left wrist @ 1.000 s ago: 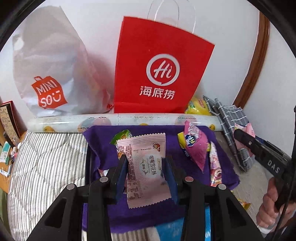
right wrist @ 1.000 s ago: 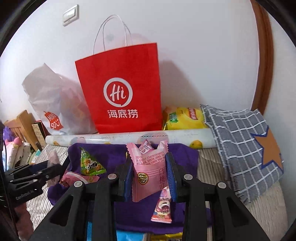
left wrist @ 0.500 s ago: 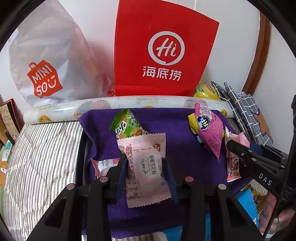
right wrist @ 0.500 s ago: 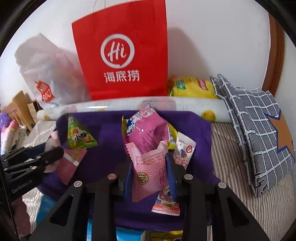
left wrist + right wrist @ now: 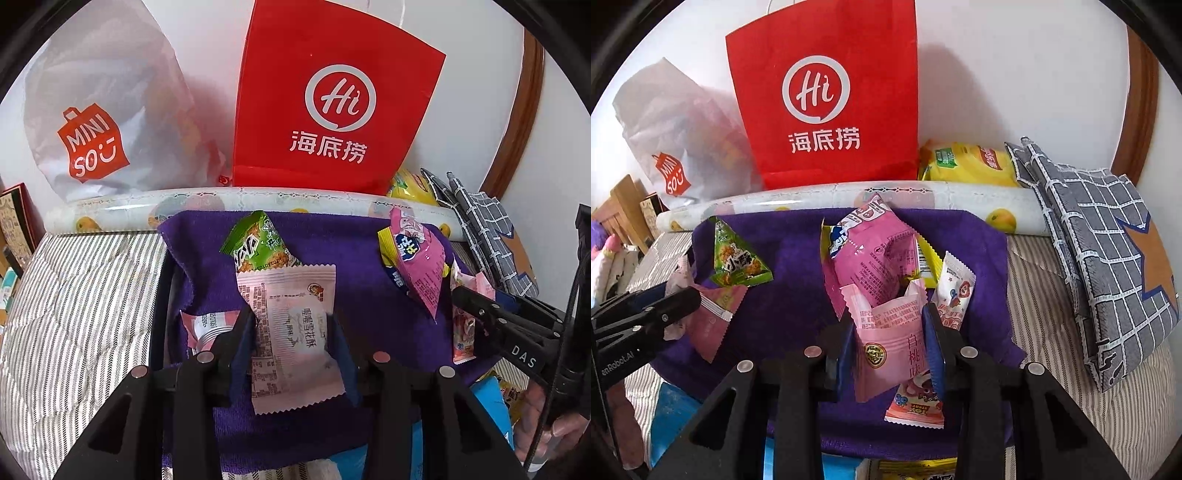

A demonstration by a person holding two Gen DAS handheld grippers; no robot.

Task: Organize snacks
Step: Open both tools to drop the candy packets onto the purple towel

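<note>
The left gripper (image 5: 291,332) is pinching a pale pink packet (image 5: 291,332) across its middle, just above the purple cloth (image 5: 354,266); its jaws have just been easing apart a little, with the packet still between the pads. The right gripper (image 5: 890,345) is clamping a brighter pink sachet (image 5: 888,339) over the right half of the cloth. Both wrappers look light, thin and crinkly, likely slick, so a grip on the filled middle seems safer than on the crimped ends. A green packet (image 5: 258,243) is lying just beyond the left one, and a big pink bag (image 5: 871,251) is crowding the right. Bare cloth between them is offering the open room; a red bag (image 5: 827,96) is closing off the far edge.
</note>
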